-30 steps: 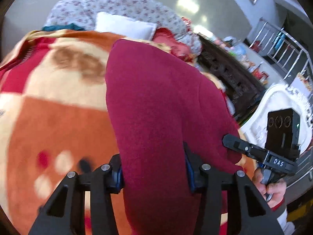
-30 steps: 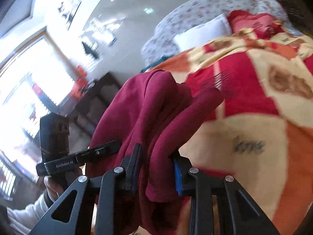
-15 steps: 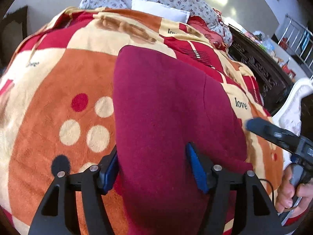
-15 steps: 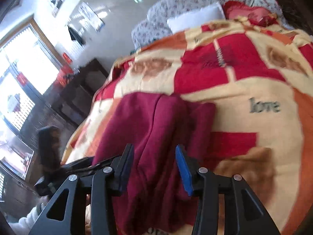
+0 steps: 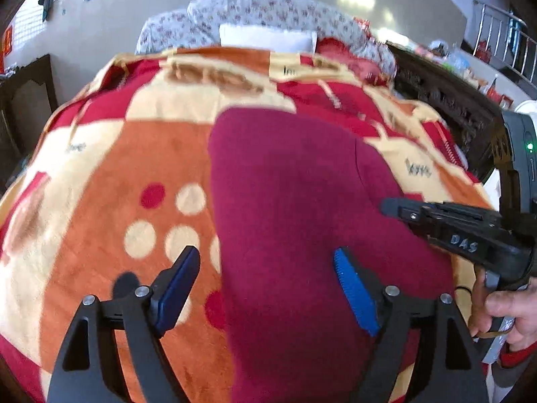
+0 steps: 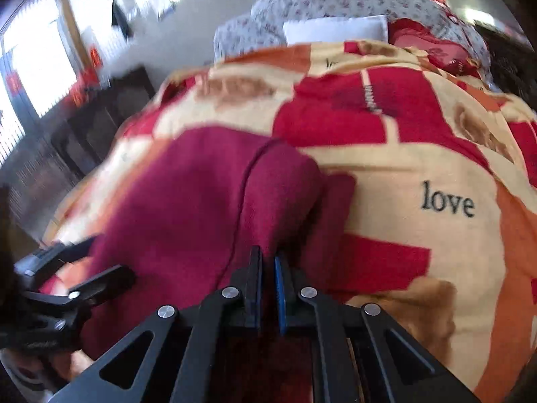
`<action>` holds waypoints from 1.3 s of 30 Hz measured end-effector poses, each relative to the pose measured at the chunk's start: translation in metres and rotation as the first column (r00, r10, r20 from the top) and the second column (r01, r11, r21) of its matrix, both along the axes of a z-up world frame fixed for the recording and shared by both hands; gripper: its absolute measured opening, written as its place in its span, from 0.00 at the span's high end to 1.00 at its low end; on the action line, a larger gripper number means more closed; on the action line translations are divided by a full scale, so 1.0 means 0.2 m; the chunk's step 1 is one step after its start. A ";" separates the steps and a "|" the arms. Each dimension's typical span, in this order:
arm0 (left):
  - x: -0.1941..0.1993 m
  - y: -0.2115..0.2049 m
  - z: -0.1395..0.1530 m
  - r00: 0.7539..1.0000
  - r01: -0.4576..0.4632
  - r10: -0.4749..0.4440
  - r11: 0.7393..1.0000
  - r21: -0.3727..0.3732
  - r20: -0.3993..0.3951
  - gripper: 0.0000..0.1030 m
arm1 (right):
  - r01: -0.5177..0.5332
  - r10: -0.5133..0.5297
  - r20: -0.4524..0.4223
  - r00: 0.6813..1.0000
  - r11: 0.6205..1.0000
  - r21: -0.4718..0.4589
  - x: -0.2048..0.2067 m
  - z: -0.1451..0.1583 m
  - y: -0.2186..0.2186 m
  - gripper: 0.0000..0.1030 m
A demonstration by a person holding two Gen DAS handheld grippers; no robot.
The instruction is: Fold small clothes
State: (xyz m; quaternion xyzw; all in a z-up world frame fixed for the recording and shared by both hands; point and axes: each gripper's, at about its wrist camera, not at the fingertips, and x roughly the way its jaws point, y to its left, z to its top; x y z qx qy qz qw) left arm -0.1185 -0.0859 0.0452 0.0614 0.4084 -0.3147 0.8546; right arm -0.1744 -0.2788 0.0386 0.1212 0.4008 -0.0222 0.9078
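Observation:
A dark red fleece garment (image 5: 295,208) lies folded on the patterned blanket (image 5: 100,174), a long strip running away from me. My left gripper (image 5: 268,268) is open, its blue pads (image 5: 352,288) standing wide apart above the near end of the garment. The right gripper also shows at the right of this view (image 5: 396,206). In the right wrist view the same garment (image 6: 188,208) lies on the blanket (image 6: 419,154). My right gripper (image 6: 266,265) has its jaws nearly together, with a narrow gap; whether cloth is pinched there is unclear. The left gripper shows at the lower left (image 6: 97,262).
Pillows in floral cloth (image 5: 268,13) and a white pillow (image 5: 268,38) lie at the bed's far end. Dark carved wooden furniture (image 5: 446,100) stands to the right of the bed. A dark cabinet (image 6: 110,107) stands to its left.
The garment went from hanging in both grippers to lying on the blanket. My left gripper has opened wide and let go. My right gripper opened, then closed its jaws nearly together.

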 end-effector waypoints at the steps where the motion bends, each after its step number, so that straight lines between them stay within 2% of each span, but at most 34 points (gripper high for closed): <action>1: 0.00 0.00 -0.01 1.000 -0.005 0.005 1.000 -0.010 -0.006 0.21 | 0.005 -0.005 0.006 1.000 1.000 0.000 0.00 0.00 0.00 0.92; 3: 0.00 0.01 -0.02 1.000 -0.012 0.012 1.000 -0.018 -0.015 0.21 | 0.023 -0.024 0.020 1.000 0.999 0.046 -0.03 0.04 -0.03 0.86; 5: -0.01 0.01 -0.01 1.000 -0.011 0.011 1.000 -0.010 -0.002 0.21 | 0.027 -0.029 0.044 0.999 0.999 0.046 -0.09 0.11 -0.03 0.85; 9: -0.01 0.00 -0.02 1.000 -0.013 0.013 1.000 -0.009 -0.006 0.21 | -0.080 0.075 0.100 0.992 0.996 0.037 -0.20 0.24 0.12 0.85; 12: -0.01 0.01 -0.02 1.000 -0.021 0.021 1.000 -0.014 -0.010 0.21 | -0.129 0.128 0.039 0.991 0.992 0.007 -0.21 0.17 0.22 0.85; 14: -0.02 0.01 -0.02 1.000 -0.022 0.022 1.000 -0.015 -0.009 0.21 | -0.095 0.093 -0.025 0.995 0.993 -0.073 -0.19 0.07 0.24 0.85; 16: -0.03 0.01 -0.01 1.000 -0.024 0.023 1.000 -0.012 -0.008 0.20 | -0.069 0.067 -0.026 0.997 0.995 -0.066 -0.19 0.00 0.22 0.85; 19: -0.06 0.02 0.01 0.999 -0.033 0.033 0.999 -0.004 0.022 0.20 | -0.051 0.051 0.009 0.999 0.998 -0.042 -0.24 0.07 0.22 0.79; 21: -0.09 0.03 0.05 0.998 -0.040 0.040 0.999 0.006 0.048 0.21 | -0.028 0.029 0.032 0.999 0.998 -0.055 -0.28 0.13 0.23 0.70; 23: -0.12 0.05 0.08 0.996 -0.048 0.047 0.999 0.009 0.071 0.21 | 0.007 -0.002 0.054 0.999 0.996 -0.093 -0.32 0.18 0.25 0.48; 30: -0.22 0.12 0.18 0.989 -0.075 0.073 0.997 0.004 0.126 0.17 | 0.100 -0.086 0.115 0.990 0.987 -0.128 -0.41 0.29 0.31 0.39; 33: -0.25 0.17 0.21 0.982 -0.099 0.098 0.995 0.000 0.159 0.16 | 0.117 -0.100 0.124 0.987 0.984 -0.134 -0.42 0.30 0.33 0.33; 39: -0.27 0.22 0.24 0.976 -0.131 0.133 0.991 -0.021 0.172 0.16 | 0.141 -0.123 0.135 0.983 0.980 -0.139 -0.42 0.31 0.36 0.24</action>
